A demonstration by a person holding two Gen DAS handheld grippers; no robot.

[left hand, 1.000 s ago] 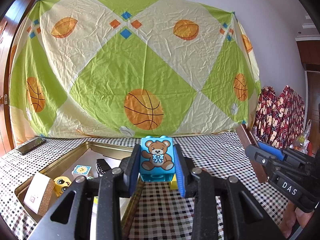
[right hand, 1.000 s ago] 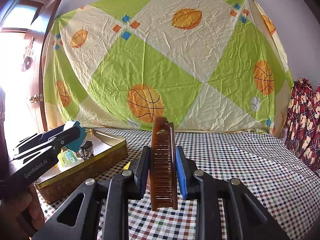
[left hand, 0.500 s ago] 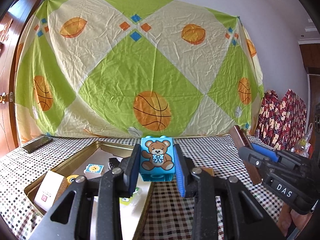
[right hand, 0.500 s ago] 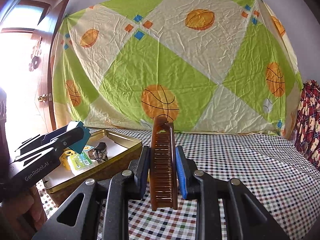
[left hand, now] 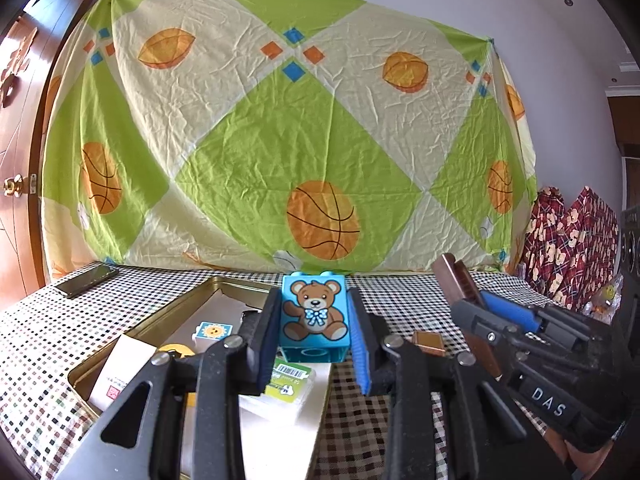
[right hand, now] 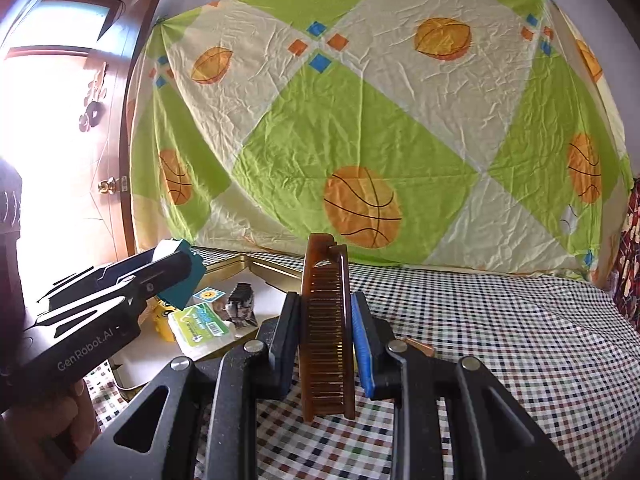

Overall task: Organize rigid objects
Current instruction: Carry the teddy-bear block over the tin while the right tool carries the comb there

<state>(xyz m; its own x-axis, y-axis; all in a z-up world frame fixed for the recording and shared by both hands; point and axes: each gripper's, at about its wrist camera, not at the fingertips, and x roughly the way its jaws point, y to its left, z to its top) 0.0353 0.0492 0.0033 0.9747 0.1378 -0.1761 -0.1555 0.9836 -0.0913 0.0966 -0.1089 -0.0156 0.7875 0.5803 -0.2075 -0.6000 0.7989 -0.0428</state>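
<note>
With both tongs clamped, left gripper (left hand: 313,330) pinches a blue bear block (left hand: 313,315) between its pads, block upright, held above the near right edge of the gold tin tray (left hand: 176,312). Right gripper (right hand: 326,332) is closed tight on a brown comb (right hand: 326,320), standing on edge, over the checkered tablecloth (right hand: 500,320) just right of the tray. Inside the tray: green-labelled clear box (right hand: 202,326), yellow toy (right hand: 162,314), sun tile (left hand: 212,331). Behind: basketball-print sheet (left hand: 280,140) on the wall.
</note>
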